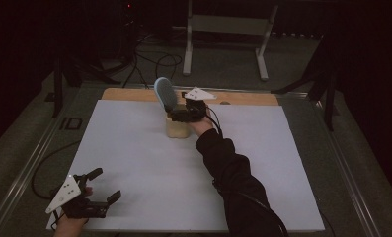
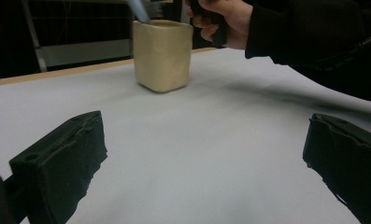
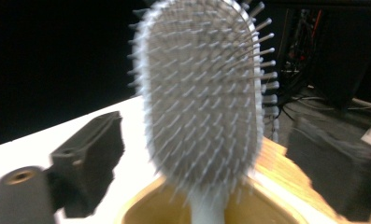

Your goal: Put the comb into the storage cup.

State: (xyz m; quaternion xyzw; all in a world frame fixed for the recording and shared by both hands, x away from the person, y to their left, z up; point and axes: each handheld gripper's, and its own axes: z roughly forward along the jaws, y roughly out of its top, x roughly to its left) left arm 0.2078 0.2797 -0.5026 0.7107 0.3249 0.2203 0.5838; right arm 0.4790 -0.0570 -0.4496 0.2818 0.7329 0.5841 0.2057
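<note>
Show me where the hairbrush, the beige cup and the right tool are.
hairbrush [image 3: 202, 93]: right gripper view, middle of its bristle pad.
beige cup [image 2: 162, 53]: left gripper view, its front wall.
right tool [image 1: 186, 114]: high view, over the cup, between its open tips.

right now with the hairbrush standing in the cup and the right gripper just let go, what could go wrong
1. The hairbrush stands handle-down in the cup, its head leaning well above the rim; top-heavy, it might tip the cup.
2. The right gripper has open jaws either side of the brush head; pulling back crookedly could snag the bristles and drag it out.
3. The cup sits near the table's far wooden edge; a knock could push it off the white sheet.
</note>
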